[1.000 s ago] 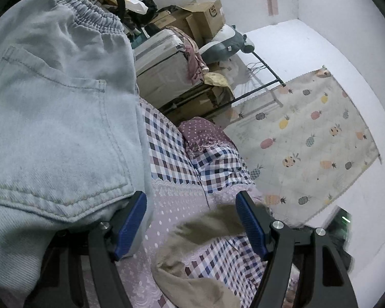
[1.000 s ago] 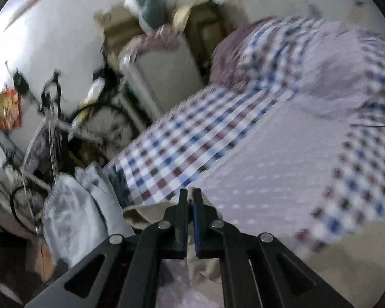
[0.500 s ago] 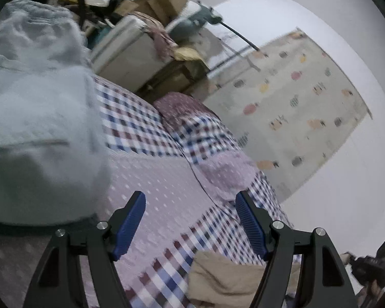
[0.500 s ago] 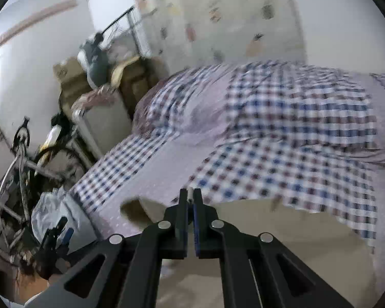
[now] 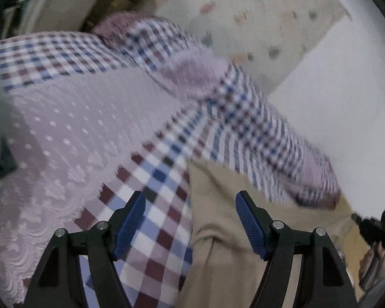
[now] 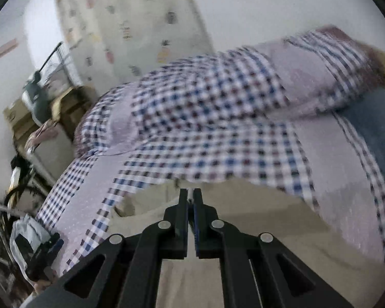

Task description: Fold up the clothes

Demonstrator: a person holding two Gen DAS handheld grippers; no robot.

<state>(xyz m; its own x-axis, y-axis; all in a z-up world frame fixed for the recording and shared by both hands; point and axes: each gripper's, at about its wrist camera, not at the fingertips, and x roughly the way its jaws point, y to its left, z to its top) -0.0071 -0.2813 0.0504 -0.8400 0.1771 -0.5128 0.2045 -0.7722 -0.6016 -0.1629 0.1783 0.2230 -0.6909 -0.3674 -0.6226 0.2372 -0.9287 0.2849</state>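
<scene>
Pretty cluttered room: bed [image 6: 243, 133] with a checked and lilac cover, pineapple-print cloth [image 6: 131, 25] hung on the white wall [image 6: 269, 7], cardboard boxes [image 6: 20, 120] and a bike [image 6: 2, 200] alongside.

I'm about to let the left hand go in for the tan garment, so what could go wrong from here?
1. The right gripper is shut on only a thin edge of the tan garment; a tug may pull it free.
2. The left gripper is open, half over the checked bedding; closing here could pinch bedding with the garment.
3. Both views are blurred, so aiming is uncertain.
</scene>
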